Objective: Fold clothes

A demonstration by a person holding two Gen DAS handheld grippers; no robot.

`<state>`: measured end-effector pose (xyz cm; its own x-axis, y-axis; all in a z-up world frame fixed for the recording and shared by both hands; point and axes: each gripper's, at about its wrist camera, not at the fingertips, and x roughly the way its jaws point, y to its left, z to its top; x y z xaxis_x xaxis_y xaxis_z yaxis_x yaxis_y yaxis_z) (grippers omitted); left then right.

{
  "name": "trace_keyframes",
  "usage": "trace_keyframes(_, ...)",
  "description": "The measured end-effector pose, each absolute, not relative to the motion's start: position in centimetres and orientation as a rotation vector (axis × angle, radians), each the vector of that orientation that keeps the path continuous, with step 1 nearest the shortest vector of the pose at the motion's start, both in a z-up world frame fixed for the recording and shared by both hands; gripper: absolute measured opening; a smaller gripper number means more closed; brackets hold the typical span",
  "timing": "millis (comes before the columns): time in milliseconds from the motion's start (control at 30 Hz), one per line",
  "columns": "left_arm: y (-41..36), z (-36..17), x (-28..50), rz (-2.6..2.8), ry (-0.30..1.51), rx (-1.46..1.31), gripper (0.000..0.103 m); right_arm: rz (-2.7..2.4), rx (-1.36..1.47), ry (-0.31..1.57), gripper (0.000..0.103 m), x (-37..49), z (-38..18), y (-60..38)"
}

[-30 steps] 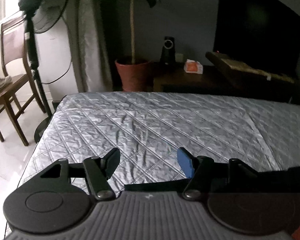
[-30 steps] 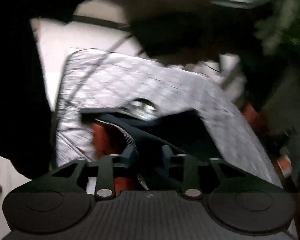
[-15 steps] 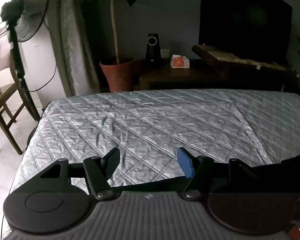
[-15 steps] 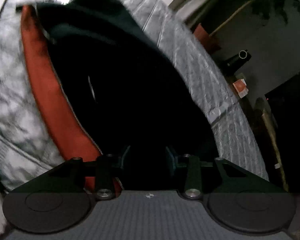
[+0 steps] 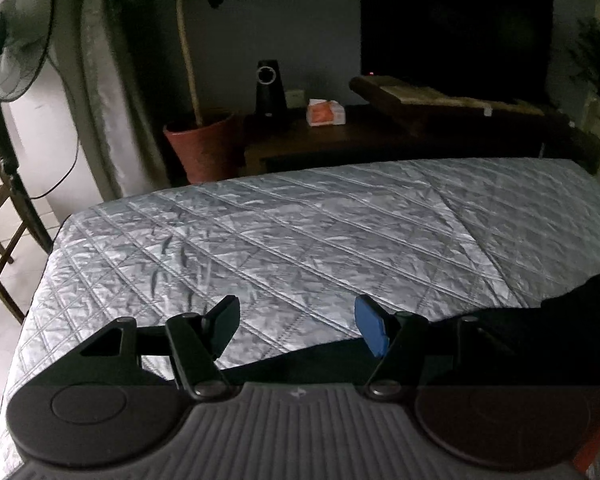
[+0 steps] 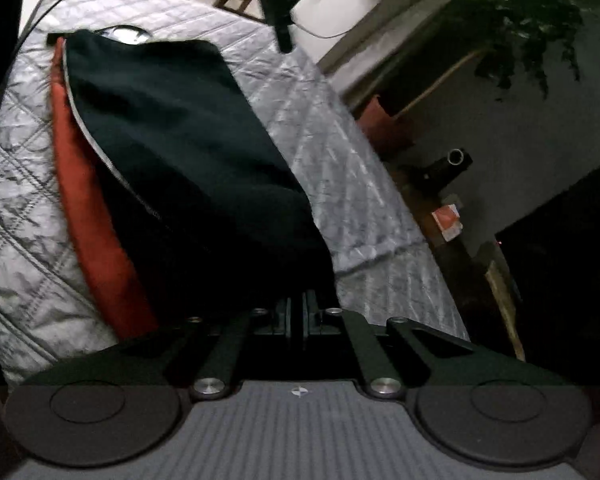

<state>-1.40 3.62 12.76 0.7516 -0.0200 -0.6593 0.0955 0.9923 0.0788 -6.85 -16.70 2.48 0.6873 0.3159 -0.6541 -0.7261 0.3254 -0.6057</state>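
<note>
While the right gripper (image 6: 296,316) sits low centre in its view, its jaws have just been closing and now pinch the near edge of the dark garment (image 6: 188,152). Garment lies spread up toward the upper left of that frame on the quilted bed cover (image 6: 364,200), its orange lining (image 6: 96,216) showing along the left side. Left gripper (image 5: 296,326) hovers over bare quilt, jaws spread, nothing between them; garment's dark edge runs just below its blue pad (image 5: 370,330) and off to the lower right. Potted plant (image 5: 202,148) and standing fan (image 5: 12,44) in the upper left behind the bed
</note>
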Motion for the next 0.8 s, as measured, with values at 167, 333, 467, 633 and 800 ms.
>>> trace_keyframes(167, 3.0, 12.7, -1.4, -0.080, 0.723, 0.121, 0.060, 0.681, -0.624, 0.661, 0.051, -4.5, 4.0, -20.5)
trace_keyframes(333, 1.6, 12.1, -1.5, -0.166, 0.748, 0.156, 0.062, 0.389, -0.150, 0.777, 0.064, -2.2, 4.3, -27.7)
trace_keyframes(467, -0.9, 11.3, -2.3, -0.221, 0.743, 0.271, 0.062, 0.275, 0.017, 0.878, 0.046, -0.8, 2.1, -31.9)
trace_keyframes(633, -1.5, 10.9, -2.0, -0.225, 0.754, 0.281, 0.062, 0.147, 0.446, 0.906, 0.048, -0.5, -1.1, -37.7)
trace_keyframes(800, -1.9, 10.5, -1.4, -0.223, 0.766, 0.293, 0.062, 0.158, 0.668, 0.905, 0.056, 0.6, -2.9, -38.8)
